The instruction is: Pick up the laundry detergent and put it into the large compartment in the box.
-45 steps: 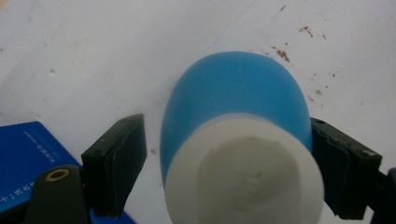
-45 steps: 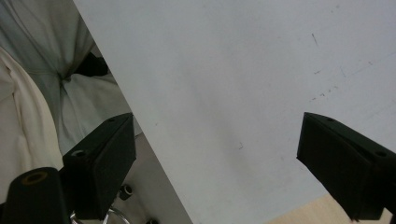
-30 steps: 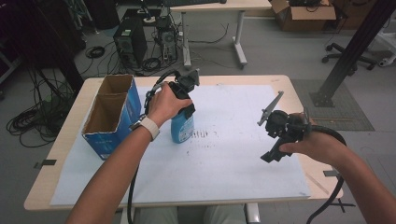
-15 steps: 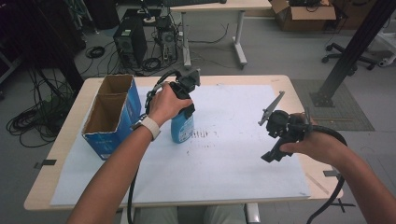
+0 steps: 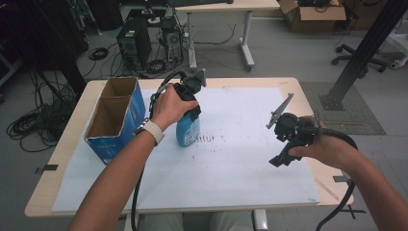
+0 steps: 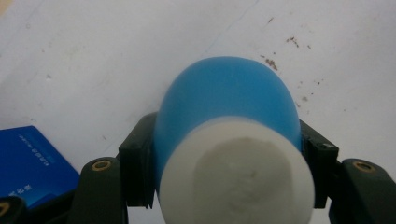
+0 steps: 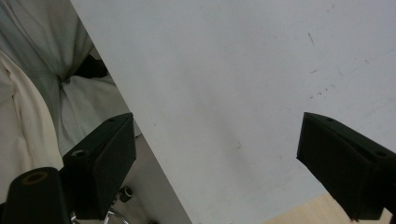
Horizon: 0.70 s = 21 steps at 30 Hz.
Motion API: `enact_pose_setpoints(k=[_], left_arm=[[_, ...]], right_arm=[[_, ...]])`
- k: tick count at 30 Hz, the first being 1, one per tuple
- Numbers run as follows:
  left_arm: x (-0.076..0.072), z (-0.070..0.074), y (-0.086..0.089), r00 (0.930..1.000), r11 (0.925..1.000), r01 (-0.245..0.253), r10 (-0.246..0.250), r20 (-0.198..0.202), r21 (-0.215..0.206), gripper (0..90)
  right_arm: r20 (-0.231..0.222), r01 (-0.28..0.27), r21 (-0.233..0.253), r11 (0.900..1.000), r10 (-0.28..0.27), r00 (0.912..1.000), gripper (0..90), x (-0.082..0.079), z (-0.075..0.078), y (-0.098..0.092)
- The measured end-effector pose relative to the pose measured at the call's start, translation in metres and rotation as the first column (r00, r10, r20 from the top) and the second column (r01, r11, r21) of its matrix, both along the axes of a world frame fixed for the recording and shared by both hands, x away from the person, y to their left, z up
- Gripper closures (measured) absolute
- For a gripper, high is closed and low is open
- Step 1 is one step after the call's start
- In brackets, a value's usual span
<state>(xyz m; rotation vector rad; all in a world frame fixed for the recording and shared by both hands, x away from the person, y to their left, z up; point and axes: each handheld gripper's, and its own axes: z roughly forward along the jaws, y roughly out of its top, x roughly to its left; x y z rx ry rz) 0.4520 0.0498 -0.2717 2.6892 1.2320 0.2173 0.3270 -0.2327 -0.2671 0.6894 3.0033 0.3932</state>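
- Cardboard box, blue-sided and open at the top with two compartments, stands at the far left of the white paper sheet, just left of the blue bottle; its near wall is the first thing to clear if the bottle is meant to go in.
- Left gripper comes down on the bottle from above, and in the left gripper view its jaws pinch the bottle on both sides just under the white cap.
- The bottle stands upright, its base on or barely above the sheet: I cannot tell which.
- To do this step well, I judge the hold should stay square and the bottle upright, lifted straight before any swing toward the box, so the base passes over the rim rather than knocking it.
- Right of the bottle the sheet is bare save for small dark specks, giving free room for a set-down.
- Right gripper hangs well to the right of the bottle, near the table edge, jaws spread wide on nothing; the right gripper view looks down over the sheet's edge to the person's clothing.
- It is best kept out there, since its cable trails off that edge.
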Motion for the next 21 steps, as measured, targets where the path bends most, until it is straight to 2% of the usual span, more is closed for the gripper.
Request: enact_pose_setpoints(k=[1,2,5,6,7,10,11,12,14,17,19,20,21], left_arm=[[0.0,0.0,0.0,1.0,1.0,0.0,0.0,0.0,0.0,37.5],[-0.002,0.01,0.001,1.0,0.9999,-0.01,0.01,-0.001,-0.012,37.5],[-0.004,0.018,0.001,0.9999,0.9997,-0.017,0.017,0.002,-0.017,37.5],[-0.006,0.027,0.002,0.9998,0.9997,-0.021,0.021,0.007,-0.014,37.5],[-0.006,0.027,0.002,0.9998,0.9997,-0.021,0.021,0.007,-0.014,37.5],[-0.01,0.042,0.004,0.9991,0.9994,-0.034,0.034,0.023,-0.008,37.5],[-0.01,0.042,0.004,0.9991,0.9994,-0.034,0.034,0.023,-0.008,37.5],[-0.013,0.05,0.007,0.9982,0.9985,-0.053,0.054,0.028,-0.012,37.5],[-0.013,0.052,0.008,0.9978,0.9981,-0.059,0.06,0.029,-0.014,37.5],[-0.015,0.065,0.014,0.9962,0.9965,-0.082,0.082,0.029,-0.017,37.5],[-0.016,0.068,0.016,0.9955,0.9958,-0.088,0.089,0.032,-0.022,37.5],[-0.017,0.075,0.018,0.9947,0.995,-0.097,0.098,0.033,-0.023,37.5],[-0.017,0.075,0.018,0.9947,0.995,-0.097,0.098,0.033,-0.023,37.5]], right_arm=[[0.002,0.0,0.001,1.0,0.0,1.0,11.8,0.0,0.001,0.0],[0.003,-0.002,0.0,1.0,0.002,1.0,11.8,0.0,0.001,0.001],[0.007,-0.006,0.006,1.0,0.006,1.0,11.8,-0.001,0.001,0.002],[0.007,-0.005,0.005,1.0,0.005,1.0,11.8,-0.002,0.001,0.003],[0.007,-0.005,0.005,1.0,0.005,1.0,11.8,-0.002,0.001,0.003],[0.008,-0.01,0.006,1.0,0.01,0.9999,11.8,-0.004,0.001,0.004],[0.008,-0.01,0.006,1.0,0.01,0.9999,11.8,-0.004,0.001,0.004],[0.013,-0.014,0.009,1.0,0.014,0.9998,11.8,-0.005,0.001,0.003],[0.014,-0.013,0.012,1.0,0.013,0.9998,11.8,-0.006,0.002,0.003],[0.02,-0.013,0.015,1.0,0.012,0.9997,11.8,-0.007,0.003,0.002],[0.021,-0.012,0.014,1.0,0.011,0.9997,11.8,-0.007,0.004,0.002],[0.023,-0.013,0.014,1.0,0.013,0.9997,11.8,-0.008,0.005,0.002],[0.023,-0.013,0.014,1.0,0.013,0.9997,11.8,-0.008,0.005,0.002]])
